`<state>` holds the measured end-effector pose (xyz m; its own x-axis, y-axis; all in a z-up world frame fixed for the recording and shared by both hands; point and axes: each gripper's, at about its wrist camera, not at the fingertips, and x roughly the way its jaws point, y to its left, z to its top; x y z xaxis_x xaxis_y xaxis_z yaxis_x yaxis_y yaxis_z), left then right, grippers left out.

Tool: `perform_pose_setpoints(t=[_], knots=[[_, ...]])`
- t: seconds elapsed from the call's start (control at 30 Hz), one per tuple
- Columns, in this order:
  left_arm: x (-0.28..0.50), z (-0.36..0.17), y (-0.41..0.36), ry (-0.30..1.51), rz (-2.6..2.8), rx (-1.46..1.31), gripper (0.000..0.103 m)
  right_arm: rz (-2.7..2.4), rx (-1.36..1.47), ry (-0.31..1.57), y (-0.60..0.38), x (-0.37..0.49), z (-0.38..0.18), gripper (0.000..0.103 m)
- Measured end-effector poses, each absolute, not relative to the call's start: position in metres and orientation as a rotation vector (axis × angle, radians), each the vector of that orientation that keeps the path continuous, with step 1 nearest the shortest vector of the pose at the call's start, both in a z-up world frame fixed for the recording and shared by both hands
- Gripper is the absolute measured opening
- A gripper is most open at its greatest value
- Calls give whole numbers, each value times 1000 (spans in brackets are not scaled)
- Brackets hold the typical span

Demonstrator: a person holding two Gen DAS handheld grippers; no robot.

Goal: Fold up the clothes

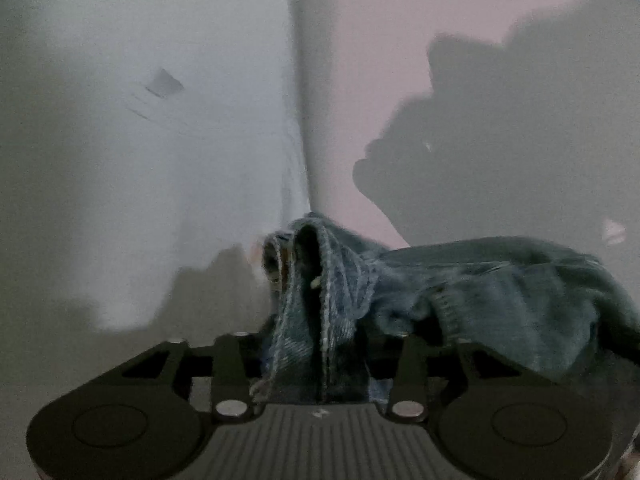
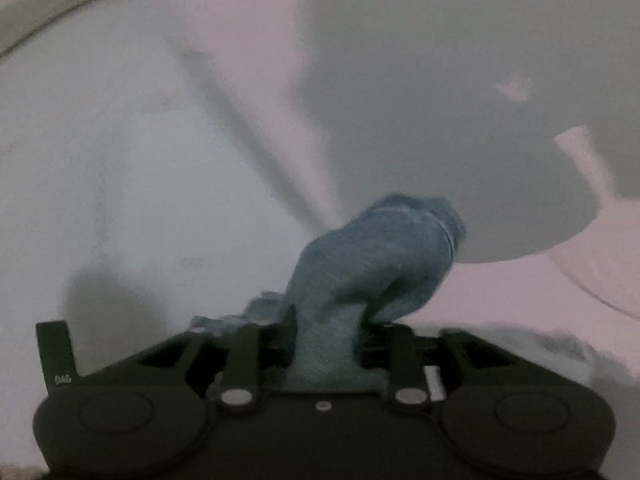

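A blue denim garment (image 1: 480, 296) is lifted off the surface, held by both grippers. My left gripper (image 1: 316, 344) is shut on a bunched hem or waistband of the denim, with seams and a dark fold showing between the jaws; the rest of the cloth drapes off to the right. My right gripper (image 2: 326, 340) is shut on another bunch of the same denim (image 2: 376, 256), which stands up and curls over to the right. The fingertips of both grippers are hidden by cloth.
Both views face pale walls meeting at a corner (image 1: 304, 120), white on the left and pinkish on the right. Dark shadows of the hands and grippers (image 1: 500, 152) fall on the wall. A large round grey shadow (image 2: 460, 120) fills the right wrist view.
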<state>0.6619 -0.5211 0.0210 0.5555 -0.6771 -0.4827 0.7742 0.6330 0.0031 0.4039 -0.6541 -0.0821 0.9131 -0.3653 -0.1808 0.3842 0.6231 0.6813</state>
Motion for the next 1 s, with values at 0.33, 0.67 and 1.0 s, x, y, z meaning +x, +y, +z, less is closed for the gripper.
perform_pose_setpoints(t=[0.33,0.67,1.0], knots=[[734,-112,-585,760,-654,144,67,-664,757,448,-716,418,-182,94],[656,-38,-464,615,-662,-110,88,-464,331,293,-635,417,-128,102],[486,42,-261,372,-485,-170,101,-78,203,156,-481,385,-47,103]])
